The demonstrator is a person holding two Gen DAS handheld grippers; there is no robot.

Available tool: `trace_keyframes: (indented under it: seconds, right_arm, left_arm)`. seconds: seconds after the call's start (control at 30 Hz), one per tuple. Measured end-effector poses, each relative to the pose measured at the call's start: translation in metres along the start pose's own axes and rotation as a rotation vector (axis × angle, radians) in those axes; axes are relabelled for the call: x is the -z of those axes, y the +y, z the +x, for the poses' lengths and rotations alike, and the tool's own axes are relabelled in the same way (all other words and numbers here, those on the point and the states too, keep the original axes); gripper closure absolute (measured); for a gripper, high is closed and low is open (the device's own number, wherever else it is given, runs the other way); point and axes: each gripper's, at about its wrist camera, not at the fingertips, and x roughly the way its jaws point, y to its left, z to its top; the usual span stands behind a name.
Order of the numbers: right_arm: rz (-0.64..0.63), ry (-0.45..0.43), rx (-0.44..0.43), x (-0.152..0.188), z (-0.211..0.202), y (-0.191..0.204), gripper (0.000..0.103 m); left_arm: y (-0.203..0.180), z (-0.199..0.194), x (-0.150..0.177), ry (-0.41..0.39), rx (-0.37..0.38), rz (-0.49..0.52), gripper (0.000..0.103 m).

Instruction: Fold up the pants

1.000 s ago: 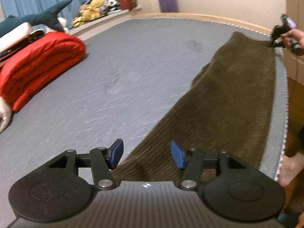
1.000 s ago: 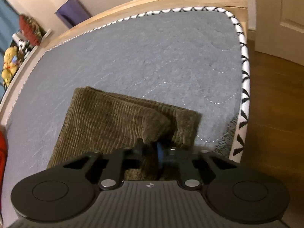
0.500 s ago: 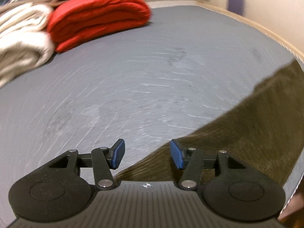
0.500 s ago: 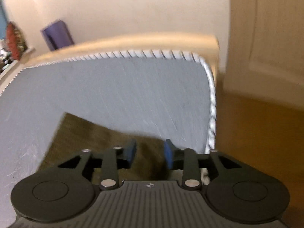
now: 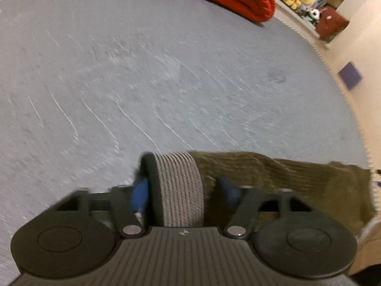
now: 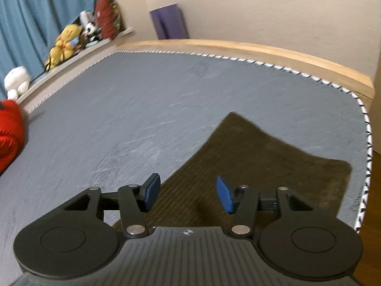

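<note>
Corduroy pants [image 5: 285, 178] between closing left gripper [image 5: 183, 190]; right gripper [image 6: 188, 193] opening, empty

The pants [image 6: 259, 166], of dark olive-brown corduroy, are spread flat on the grey mattress [image 6: 147, 109] beside its zigzag-trimmed edge. A grey ribbed waistband [image 5: 181, 190], lined in black, is seen raised at one end, the cloth rumpled behind it.
</note>
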Motion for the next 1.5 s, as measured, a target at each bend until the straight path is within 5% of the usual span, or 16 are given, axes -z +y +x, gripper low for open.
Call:
trace_keyframes:
  seconds: [0.03, 0.13, 0.3, 0.37, 0.43, 0.5, 0.63, 0.73, 0.83, 0.93, 1.03, 1.27, 1.33, 1.5]
  right_arm:
    - [-0.006, 0.005, -0.006, 0.001, 0.001, 0.004, 0.048]
    - [-0.028, 0.025, -0.034, 0.003, 0.000, 0.015, 0.048]
    - [-0.061, 0.054, -0.097, 0.008, -0.001, 0.026, 0.048]
    - [-0.093, 0.073, -0.124, 0.012, 0.000, 0.033, 0.048]
    - [-0.153, 0.107, -0.172, 0.017, 0.002, 0.043, 0.047]
    - [-0.233, 0.146, -0.223, 0.025, 0.003, 0.058, 0.047]
    - [-0.441, 0.245, -0.436, 0.050, -0.009, 0.101, 0.047]
    - [-0.658, 0.323, -0.619, 0.079, -0.025, 0.134, 0.047]
    - [-0.847, 0.348, -0.685, 0.112, -0.037, 0.158, 0.047]
    - [-0.878, 0.358, -0.647, 0.132, -0.031, 0.172, 0.050]
    - [-0.873, 0.351, -0.558, 0.143, -0.015, 0.179, 0.066]
    - [-0.800, 0.349, -0.537, 0.141, -0.018, 0.179, 0.067]
    - [-0.791, 0.347, -0.545, 0.137, -0.020, 0.172, 0.067]
    - [-0.740, 0.305, -0.515, 0.114, -0.023, 0.139, 0.062]
  left_arm:
    - [-0.002, -0.003, 0.001, -0.004, -0.002, 0.036, 0.064]
    - [-0.017, -0.029, 0.005, -0.068, 0.020, 0.111, 0.072]
    - [-0.014, -0.062, 0.019, -0.101, -0.003, 0.020, 0.072]
    - [-0.019, -0.047, 0.025, -0.045, -0.074, 0.071, 0.067]
    - [-0.029, -0.030, 0.030, -0.001, -0.185, 0.174, 0.049]
    - [-0.037, -0.035, 0.029, -0.054, -0.255, 0.222, 0.036]
    - [-0.072, -0.061, 0.028, -0.253, -0.341, 0.358, 0.035]
    - [-0.097, -0.061, 0.031, -0.283, -0.246, 0.429, 0.035]
    - [-0.119, -0.051, 0.041, -0.242, -0.053, 0.487, 0.039]
    - [-0.150, -0.026, 0.053, -0.170, 0.101, 0.550, 0.061]
    - [-0.185, -0.005, 0.062, -0.144, 0.134, 0.668, 0.072]
    - [-0.245, 0.042, 0.060, -0.099, 0.190, 0.782, 0.082]
    - [-0.245, 0.080, 0.044, -0.059, 0.085, 0.783, 0.093]
    - [-0.229, 0.124, 0.017, -0.004, -0.148, 0.607, 0.093]
